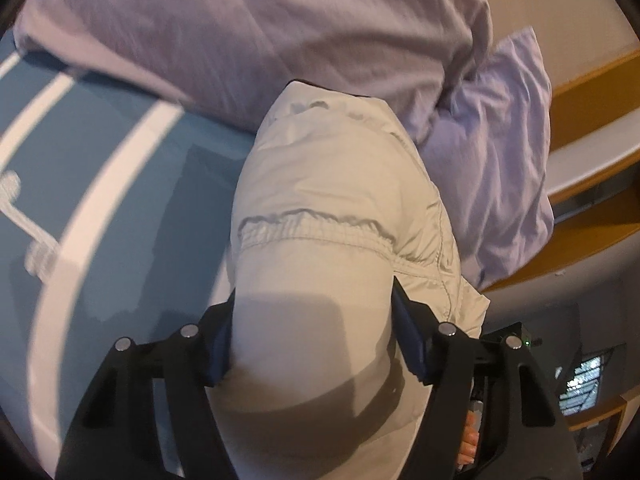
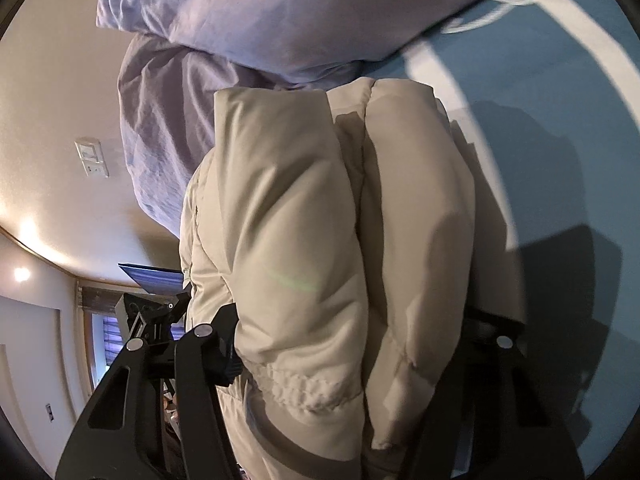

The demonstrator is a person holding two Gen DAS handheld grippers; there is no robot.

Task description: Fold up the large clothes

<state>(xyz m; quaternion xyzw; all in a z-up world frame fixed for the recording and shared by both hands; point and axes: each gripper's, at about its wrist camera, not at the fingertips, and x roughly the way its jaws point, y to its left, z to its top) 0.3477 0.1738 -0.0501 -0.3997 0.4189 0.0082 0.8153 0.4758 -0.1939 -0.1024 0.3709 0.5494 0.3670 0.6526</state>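
Cream puffy jacket (image 1: 320,208) fills the space between both pairs of my fingers. With my left gripper (image 1: 310,344) I clamp one bulky fold; with my right gripper (image 2: 352,344) I squeeze another thick bundle. It hangs over the blue bedspread (image 1: 132,152), its far end against the lilac duvet (image 1: 248,32).

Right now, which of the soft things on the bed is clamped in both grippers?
The beige puffer jacket; the lilac duvet and pillow lie untouched behind it.
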